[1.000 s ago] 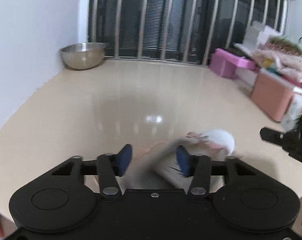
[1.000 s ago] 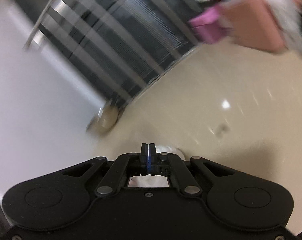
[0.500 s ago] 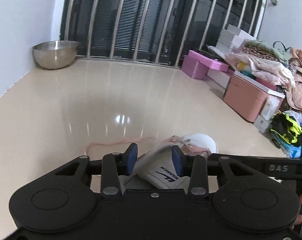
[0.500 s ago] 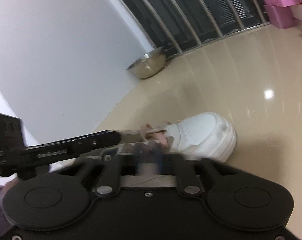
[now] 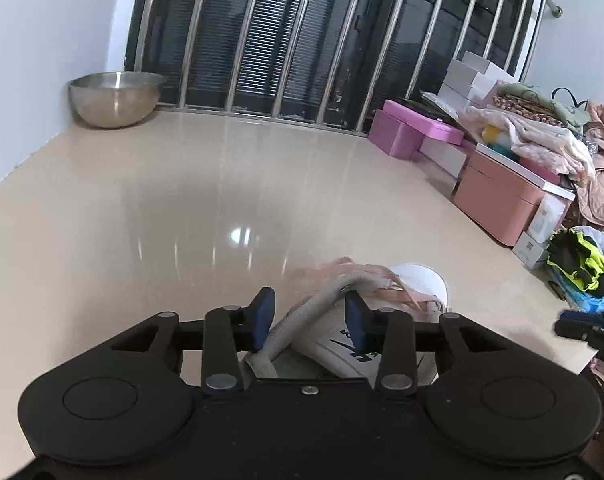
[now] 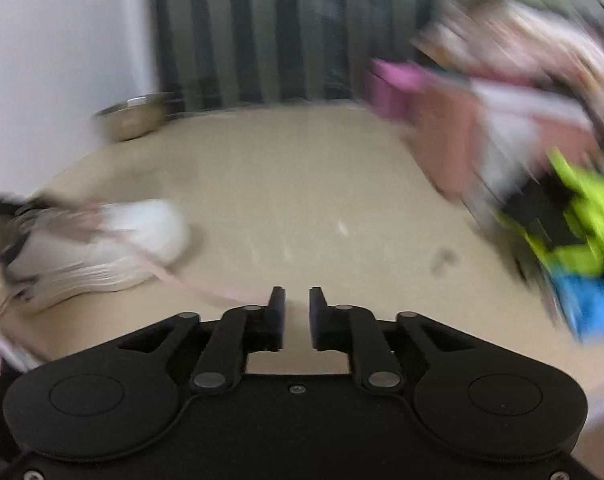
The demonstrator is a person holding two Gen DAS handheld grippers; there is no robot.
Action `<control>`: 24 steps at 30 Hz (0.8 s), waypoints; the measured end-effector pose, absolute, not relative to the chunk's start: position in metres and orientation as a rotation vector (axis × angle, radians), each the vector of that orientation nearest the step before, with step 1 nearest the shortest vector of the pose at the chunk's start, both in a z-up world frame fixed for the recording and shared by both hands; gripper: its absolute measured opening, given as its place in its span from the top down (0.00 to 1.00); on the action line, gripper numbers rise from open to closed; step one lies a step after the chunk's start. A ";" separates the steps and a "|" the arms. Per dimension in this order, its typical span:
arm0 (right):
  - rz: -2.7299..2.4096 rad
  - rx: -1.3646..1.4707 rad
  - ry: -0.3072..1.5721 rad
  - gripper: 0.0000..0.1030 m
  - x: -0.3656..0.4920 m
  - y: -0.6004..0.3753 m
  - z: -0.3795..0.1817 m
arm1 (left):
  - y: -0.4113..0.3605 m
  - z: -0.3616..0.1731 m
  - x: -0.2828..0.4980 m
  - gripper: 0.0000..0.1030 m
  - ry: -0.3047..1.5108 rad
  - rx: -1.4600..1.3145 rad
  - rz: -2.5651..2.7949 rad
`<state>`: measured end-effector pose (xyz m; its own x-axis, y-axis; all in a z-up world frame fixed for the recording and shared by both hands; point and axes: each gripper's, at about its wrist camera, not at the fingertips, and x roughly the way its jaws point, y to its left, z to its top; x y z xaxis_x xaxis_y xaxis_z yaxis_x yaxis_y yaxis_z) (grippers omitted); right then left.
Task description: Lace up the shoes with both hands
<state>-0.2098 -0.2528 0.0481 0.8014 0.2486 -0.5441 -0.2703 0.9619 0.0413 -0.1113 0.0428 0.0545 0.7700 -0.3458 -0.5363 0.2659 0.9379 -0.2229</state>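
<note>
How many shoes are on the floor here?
1. A single white shoe lies on the beige floor, right in front of the left gripper and between its fingers. Any second shoe would be out of view.

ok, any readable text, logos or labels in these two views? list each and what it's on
"OR": end of a dark printed word on the white shoe, left wrist view; the rest is hidden behind the left gripper.
QR-style label on a small white box at right: too small to read.
Right wrist view: motion-blurred, nothing legible.
</note>
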 end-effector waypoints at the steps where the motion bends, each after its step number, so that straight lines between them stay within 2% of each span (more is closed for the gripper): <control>1: 0.367 -0.078 0.550 0.62 -0.208 -0.238 0.049 | 0.044 0.054 -0.111 0.63 0.605 -0.141 -0.339; 2: 0.455 -0.118 0.522 0.57 -0.205 -0.222 0.050 | 0.045 0.053 -0.112 0.64 0.603 -0.147 -0.344; 7: 0.682 -0.323 0.438 0.60 -0.184 -0.154 0.041 | 0.046 0.054 -0.115 0.71 0.602 -0.134 -0.334; 8: 0.694 -0.359 0.431 0.66 -0.177 -0.145 0.037 | 0.045 0.054 -0.115 0.71 0.601 -0.130 -0.330; 9: 0.706 -0.383 0.427 0.83 -0.172 -0.139 0.034 | 0.044 0.054 -0.115 0.72 0.601 -0.130 -0.323; 11: 0.719 -0.393 0.424 1.00 -0.165 -0.137 0.032 | 0.046 0.054 -0.115 0.72 0.599 -0.146 -0.312; 22: 0.185 -0.139 0.390 1.00 -0.183 -0.244 0.043 | 0.039 0.052 -0.110 0.72 0.560 -0.157 -0.238; 24: 0.238 -0.164 0.387 0.94 -0.179 -0.231 0.045 | 0.036 0.053 -0.109 0.72 0.553 -0.138 -0.221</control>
<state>-0.1791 -0.2310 0.0452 0.8988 0.1980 -0.3911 -0.2601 0.9590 -0.1122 -0.1086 0.0363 0.0530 0.8282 -0.2440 -0.5045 0.1702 0.9672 -0.1885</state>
